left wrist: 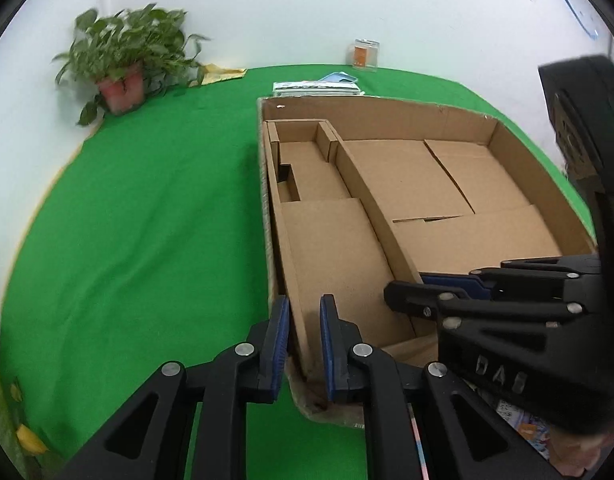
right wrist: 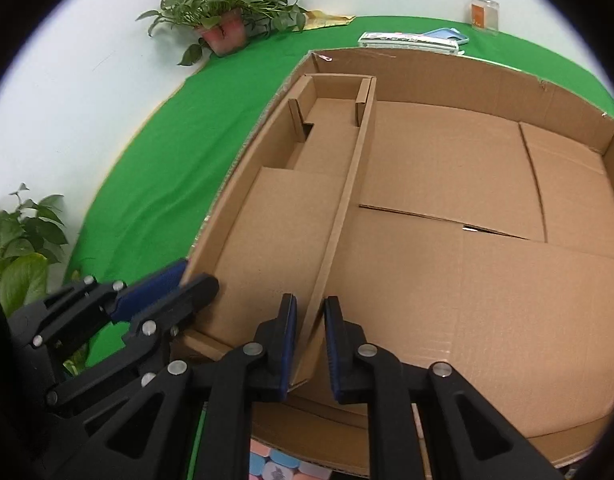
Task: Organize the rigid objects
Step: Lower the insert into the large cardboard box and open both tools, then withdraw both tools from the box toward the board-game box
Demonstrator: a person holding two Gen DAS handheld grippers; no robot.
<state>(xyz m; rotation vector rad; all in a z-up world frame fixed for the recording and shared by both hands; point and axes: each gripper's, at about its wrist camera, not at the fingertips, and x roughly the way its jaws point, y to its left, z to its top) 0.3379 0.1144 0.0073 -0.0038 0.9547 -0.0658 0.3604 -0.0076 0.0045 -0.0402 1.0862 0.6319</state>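
Now, your scene by labels:
Left hand-held gripper (left wrist: 303, 344): clenched on the cardboard box's (left wrist: 387, 114) left outer wall at its near corner.
Right hand-held gripper (right wrist: 310, 344): clenched on the cardboard divider (right wrist: 347, 208) inside the box, at its near end.
Box: open-topped, on the green desk (left wrist: 147, 220), nothing loose inside.
Behind the box: a flat packet (right wrist: 407, 42) and a small clear case (right wrist: 485, 14).
Corner: a potted plant (left wrist: 123, 60).
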